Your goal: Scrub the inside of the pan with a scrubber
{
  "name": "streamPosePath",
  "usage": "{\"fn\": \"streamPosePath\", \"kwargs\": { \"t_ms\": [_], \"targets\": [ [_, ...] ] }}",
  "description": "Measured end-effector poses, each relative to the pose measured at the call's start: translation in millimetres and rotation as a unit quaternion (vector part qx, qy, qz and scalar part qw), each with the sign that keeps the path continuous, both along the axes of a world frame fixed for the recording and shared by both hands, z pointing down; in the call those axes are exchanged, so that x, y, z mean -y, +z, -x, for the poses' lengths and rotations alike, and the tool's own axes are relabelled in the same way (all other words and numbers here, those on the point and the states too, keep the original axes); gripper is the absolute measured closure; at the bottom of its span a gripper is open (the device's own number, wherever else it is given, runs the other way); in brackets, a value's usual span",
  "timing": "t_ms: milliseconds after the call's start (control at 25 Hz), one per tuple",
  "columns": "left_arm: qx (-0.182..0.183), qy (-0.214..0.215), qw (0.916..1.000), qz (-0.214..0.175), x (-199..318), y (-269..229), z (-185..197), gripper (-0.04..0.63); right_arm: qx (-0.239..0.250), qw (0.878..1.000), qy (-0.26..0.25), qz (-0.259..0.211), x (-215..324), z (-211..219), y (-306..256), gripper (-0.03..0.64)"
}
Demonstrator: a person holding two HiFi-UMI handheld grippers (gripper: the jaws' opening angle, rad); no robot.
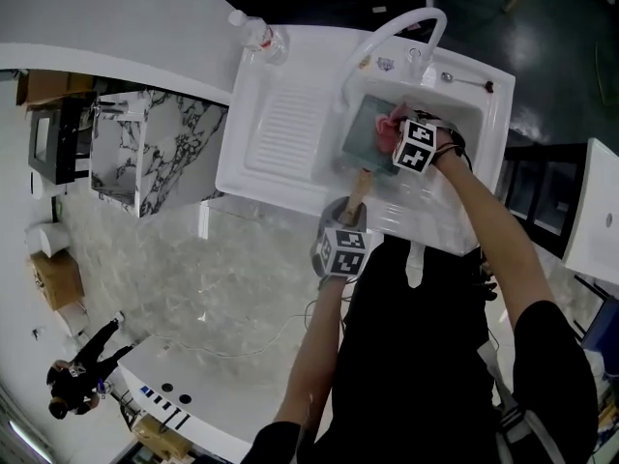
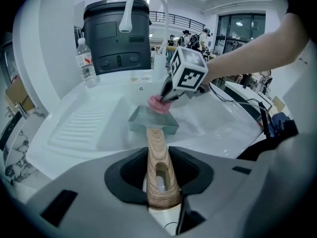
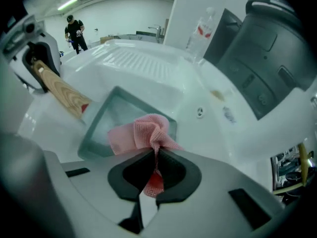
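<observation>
A square grey-green pan (image 1: 368, 130) (image 2: 151, 120) (image 3: 115, 119) sits in the white sink basin (image 1: 455, 116). Its wooden handle (image 1: 356, 193) (image 2: 159, 162) (image 3: 59, 89) reaches toward the front rim. My left gripper (image 1: 350, 213) (image 2: 159, 176) is shut on that handle. My right gripper (image 1: 398, 135) (image 2: 163, 97) (image 3: 155, 157) is shut on a pink mesh scrubber (image 1: 389, 130) (image 2: 158, 103) (image 3: 142, 133), which hangs over the pan's far right part. Whether the scrubber touches the pan floor cannot be told.
A curved white faucet (image 1: 401, 27) (image 2: 132, 6) arches over the basin. A ribbed drainboard (image 1: 280, 129) (image 2: 81, 120) lies to the left, with a clear water bottle (image 1: 257, 33) (image 2: 86, 62) (image 3: 202, 31) at its far corner. A dark bin (image 2: 116, 33) (image 3: 267, 58) stands behind the sink.
</observation>
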State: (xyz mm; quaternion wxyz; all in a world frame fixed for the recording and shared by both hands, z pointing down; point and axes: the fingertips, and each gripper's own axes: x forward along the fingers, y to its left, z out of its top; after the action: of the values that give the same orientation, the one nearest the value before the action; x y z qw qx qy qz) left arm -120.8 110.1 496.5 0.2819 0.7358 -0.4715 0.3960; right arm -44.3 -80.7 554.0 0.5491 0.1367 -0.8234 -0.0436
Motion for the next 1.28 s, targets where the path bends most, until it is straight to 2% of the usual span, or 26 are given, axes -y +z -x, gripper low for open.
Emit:
{"fn": "streamPosePath", "kwargs": {
  "t_ms": [280, 480, 680, 800, 920, 1120, 1200, 1280],
  "targets": [
    [0.005, 0.003, 0.9995, -0.030, 1.1, -3.9, 0.5, 0.457, 0.086, 0.996, 0.024, -0.017, -18.4, -17.7, -95.1, 0.583],
    [0.009, 0.003, 0.9988, -0.048, 5.2, -8.1, 3.7, 0.457, 0.174, 0.984, 0.044, 0.001, -33.4, -35.4, -152.4, 0.583],
    [-0.001, 0.002, 0.9962, -0.087, 0.0, -10.7, -0.8, 0.456, 0.209, 0.977, 0.038, -0.015, -49.1, -70.8, -195.8, 0.583],
    [-0.006, 0.003, 0.9947, -0.102, -1.9, -15.6, -4.8, 0.428, 0.225, 0.974, 0.024, -0.020, -63.3, -90.6, -216.0, 0.583],
    [0.002, -0.029, 0.9925, -0.119, -0.3, -27.9, -0.1, 0.391, 0.256, 0.966, 0.012, -0.014, -81.0, -107.9, -235.3, 0.583],
    [0.021, -0.097, 0.9804, -0.170, -9.4, -73.6, -2.5, 0.374, 0.299, 0.954, -0.013, -0.017, -110.9, -144.0, -286.7, 0.582],
    [0.015, -0.118, 0.9698, -0.213, -16.3, -105.0, -16.6, 0.374, 0.313, 0.949, -0.012, -0.019, -120.6, -167.1, -308.8, 0.581],
    [-0.008, -0.139, 0.9551, -0.261, -24.3, -141.4, -39.5, 0.374, 0.345, 0.939, -0.003, -0.014, -127.5, -192.0, -329.4, 0.583]
  ]
}}
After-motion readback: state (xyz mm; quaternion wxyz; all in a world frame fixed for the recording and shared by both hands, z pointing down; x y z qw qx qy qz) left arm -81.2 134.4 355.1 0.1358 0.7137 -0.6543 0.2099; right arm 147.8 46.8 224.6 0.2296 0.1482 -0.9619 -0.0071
